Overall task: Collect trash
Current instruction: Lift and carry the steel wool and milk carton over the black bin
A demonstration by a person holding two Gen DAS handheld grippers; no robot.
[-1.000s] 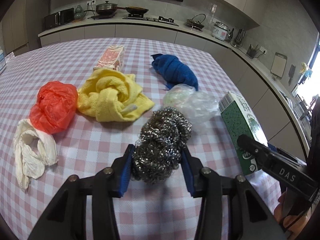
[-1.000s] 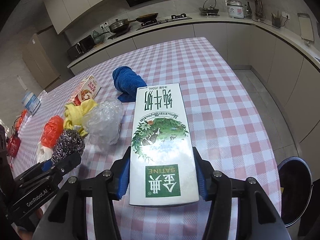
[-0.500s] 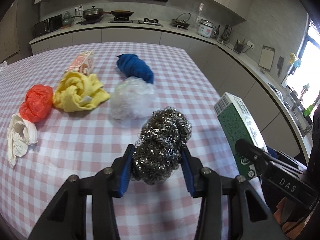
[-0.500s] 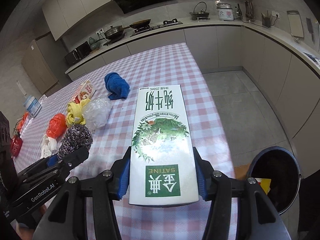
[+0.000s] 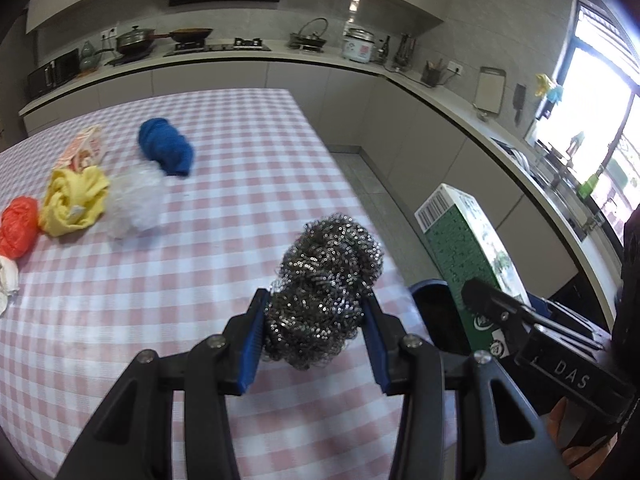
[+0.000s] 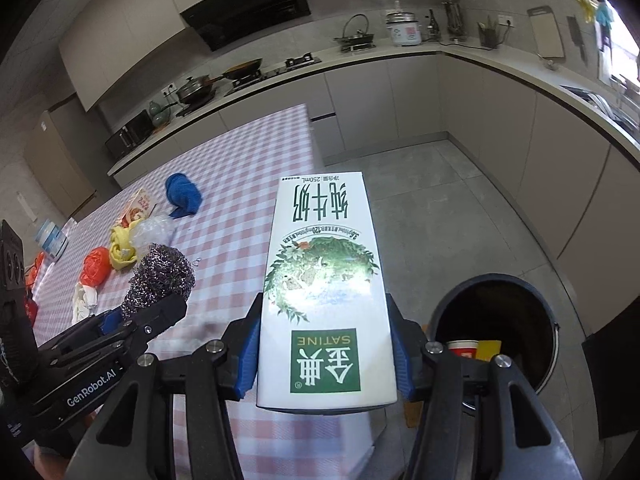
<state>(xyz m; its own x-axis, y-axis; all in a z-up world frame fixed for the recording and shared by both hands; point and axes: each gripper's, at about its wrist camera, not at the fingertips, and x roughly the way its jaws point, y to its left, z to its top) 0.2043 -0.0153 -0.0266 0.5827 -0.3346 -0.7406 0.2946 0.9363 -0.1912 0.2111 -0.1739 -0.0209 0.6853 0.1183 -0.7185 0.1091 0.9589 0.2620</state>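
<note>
Holding a steel scourer and a milk carton beside an open bin

Gripping a ball of steel wool [image 5: 324, 292] between blue pads, left gripper [image 5: 316, 340] clamped on its lower half, raised above the near right corner of a pink-and-white checked table [image 5: 224, 208]. Clamping an upright white and green milk carton [image 6: 324, 292] at its lower sides, right gripper [image 6: 324, 356] closed on it, printed label upside down toward the camera. Standing on the grey floor to the right of the table's near corner, a dark round trash bin [image 6: 496, 320], lid off, with a red-and-white cup and something yellow visible inside; carton just left of the bin's opening in the right wrist view, not over it. Lying farther back on the table toward the left: a blue cloth [image 5: 166, 152], a crumpled clear plastic bag [image 5: 134, 204], a yellow cloth [image 5: 74, 200], a red plastic bag [image 5: 18, 226], a white rag [image 6: 84, 302] at the left edge, and a small red-and-white printed box [image 5: 82, 152]. Lining the far wall and right side, a kitchen counter [image 6: 400, 52] with pans, a kettle and a rice cooker.
</note>
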